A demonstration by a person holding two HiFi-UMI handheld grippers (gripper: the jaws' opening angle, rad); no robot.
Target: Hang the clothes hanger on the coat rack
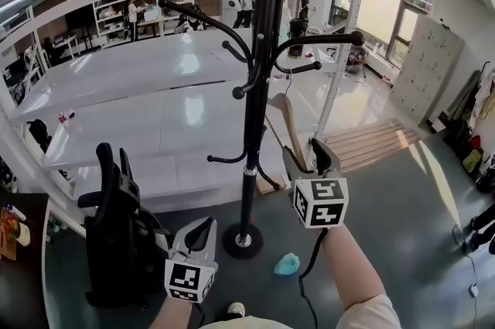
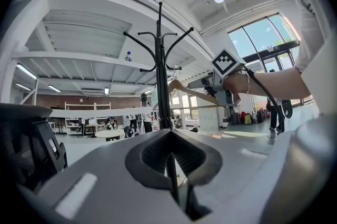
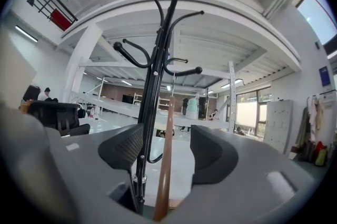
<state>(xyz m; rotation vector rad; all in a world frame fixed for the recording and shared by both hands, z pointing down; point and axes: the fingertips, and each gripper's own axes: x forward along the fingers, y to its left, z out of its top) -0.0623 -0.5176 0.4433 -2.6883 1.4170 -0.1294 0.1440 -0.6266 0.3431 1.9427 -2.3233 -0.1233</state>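
A black coat rack point(image 1: 254, 111) stands on a round base straight ahead. A wooden clothes hanger point(image 1: 288, 122) hangs by its wire hook from one of the rack's right-hand arms. My right gripper point(image 1: 308, 155) is at the hanger's lower end. In the right gripper view the wooden bar point(image 3: 165, 165) runs up between the jaws of this gripper point(image 3: 166, 149), which stand open and clear of it on both sides, beside the rack pole point(image 3: 152, 91). My left gripper point(image 1: 203, 231) is low at the left, shut and empty. The left gripper view looks past that gripper point(image 2: 171, 157) to the rack point(image 2: 162, 75) and hanger point(image 2: 184, 90).
A black office chair point(image 1: 116, 234) stands close at the left. A teal object point(image 1: 287, 264) lies on the floor by the rack's base. Long white tables point(image 1: 155, 72) run behind the rack, and a wooden platform point(image 1: 371, 142) lies to the right. People stand far back.
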